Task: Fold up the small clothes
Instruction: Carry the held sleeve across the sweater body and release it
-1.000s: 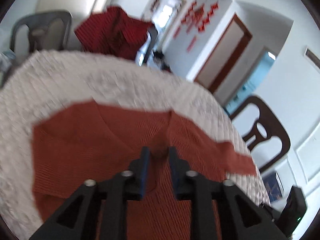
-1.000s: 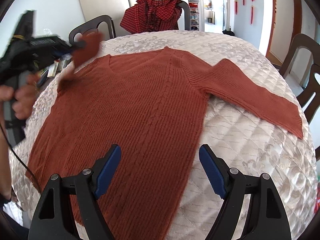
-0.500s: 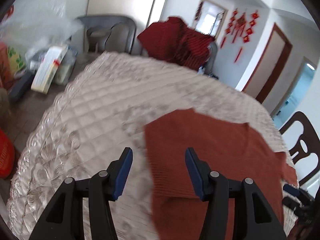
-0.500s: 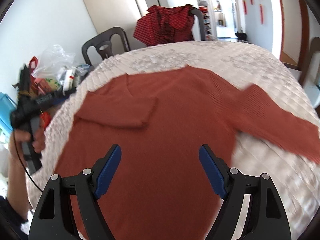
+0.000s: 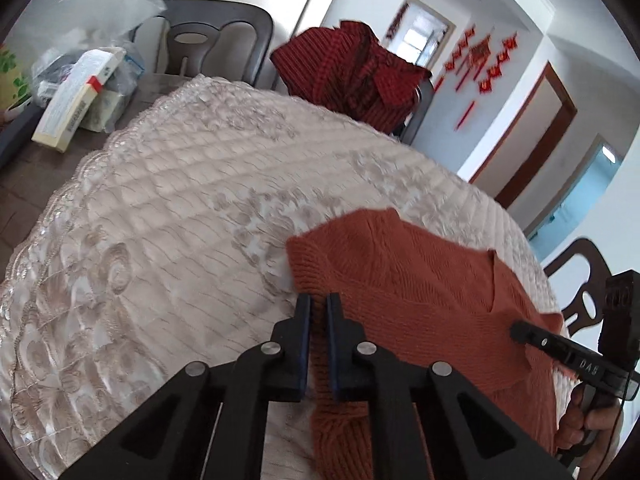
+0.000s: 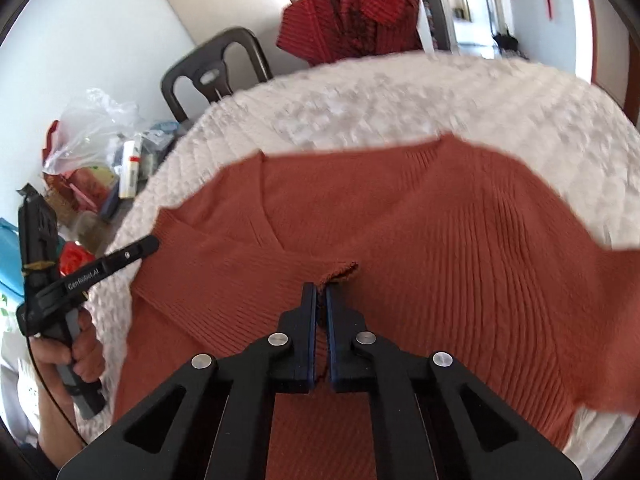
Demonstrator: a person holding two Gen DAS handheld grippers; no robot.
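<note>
One round surface (image 5: 168, 208) in quilted cream cloth is carrying one rust-orange ribbed knit sweater (image 6: 460, 240). The left gripper (image 5: 316, 304) and the right gripper (image 6: 318, 294) are each clamping their jaws on its folds.

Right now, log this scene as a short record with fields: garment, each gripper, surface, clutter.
garment: rust-orange knit sweater, V-neck, lying on the table, one sleeve folded across the chest
left gripper: shut on the sweater's folded side edge
right gripper: shut on the cuff of the folded sleeve
surface: quilted cream tablecloth
behind: red striped garment draped over a chair
clutter: plastic bag and boxes beside the table
</note>
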